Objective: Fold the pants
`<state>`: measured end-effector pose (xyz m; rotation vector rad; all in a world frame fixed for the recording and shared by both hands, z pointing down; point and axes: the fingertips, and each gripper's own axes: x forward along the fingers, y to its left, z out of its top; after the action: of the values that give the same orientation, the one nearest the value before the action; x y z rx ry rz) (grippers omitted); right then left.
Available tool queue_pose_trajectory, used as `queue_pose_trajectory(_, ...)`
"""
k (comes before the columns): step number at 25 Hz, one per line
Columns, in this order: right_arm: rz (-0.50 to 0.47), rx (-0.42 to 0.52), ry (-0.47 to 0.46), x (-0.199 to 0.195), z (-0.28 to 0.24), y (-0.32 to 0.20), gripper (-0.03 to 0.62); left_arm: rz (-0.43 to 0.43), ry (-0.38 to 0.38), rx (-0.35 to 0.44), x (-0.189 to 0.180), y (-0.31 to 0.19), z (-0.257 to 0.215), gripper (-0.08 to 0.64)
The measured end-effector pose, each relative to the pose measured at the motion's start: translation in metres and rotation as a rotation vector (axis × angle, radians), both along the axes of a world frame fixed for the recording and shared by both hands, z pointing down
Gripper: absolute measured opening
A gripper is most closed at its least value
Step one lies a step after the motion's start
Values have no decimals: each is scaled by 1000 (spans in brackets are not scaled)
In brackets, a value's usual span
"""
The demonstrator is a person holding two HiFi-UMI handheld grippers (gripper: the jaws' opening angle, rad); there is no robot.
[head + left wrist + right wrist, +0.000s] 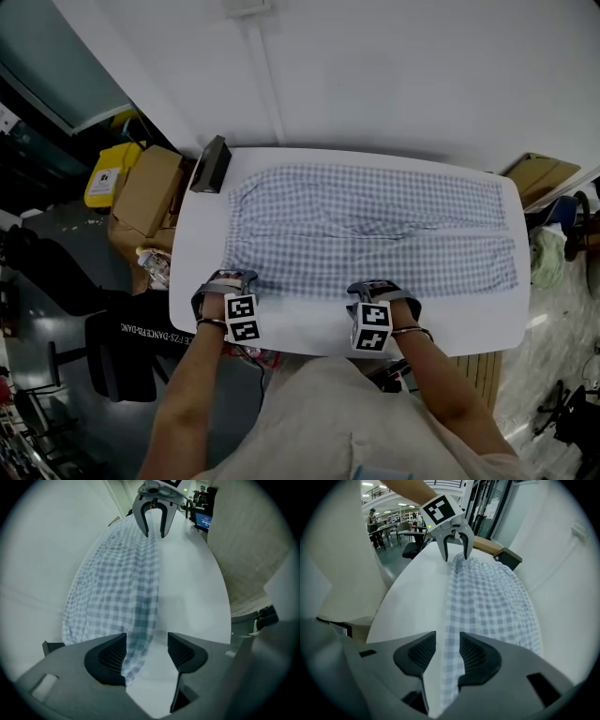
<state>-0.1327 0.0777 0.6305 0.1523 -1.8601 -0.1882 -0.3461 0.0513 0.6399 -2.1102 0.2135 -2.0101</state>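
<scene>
Beneath right tongs (380, 291), pants (366, 230) hem hidden

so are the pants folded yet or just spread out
Spread out, not folded. The pants lie flat at full length across the table, both legs side by side, with no part doubled over.

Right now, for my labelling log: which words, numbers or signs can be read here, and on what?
Nothing reads clearly.
White print on black fabric: too small.
Label on yellow box: too small.
Blue screen: blurred.
</scene>
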Motion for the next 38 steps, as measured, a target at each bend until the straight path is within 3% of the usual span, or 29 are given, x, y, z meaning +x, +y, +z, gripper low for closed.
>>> queue_pose_trajectory(6, 11, 3, 35, 3, 5, -4, 131, 29, -38, 12, -2, -4, 2, 167)
queue_pose_trajectory(15, 24, -3, 71, 12, 11, -10, 47, 90, -127, -18, -13, -8, 13, 154)
queue_pose_trajectory(17, 30, -10, 70, 12, 10, -11, 31, 74, -117, -28, -12, -11, 11, 30)
queue_pose_trajectory(18, 34, -15, 68, 13, 9, -12, 29, 68, -113, -35, -12, -11, 10, 15)
queue_pose_trajectory(31, 39, -146, 0, 16, -14, 28, 25, 52, -119, -152, -26, 34, -6, 12)
queue_pose_trajectory(38, 14, -218, -22, 20, -27, 61, 25, 53, -134, -294, -22, 91, -12, 12)
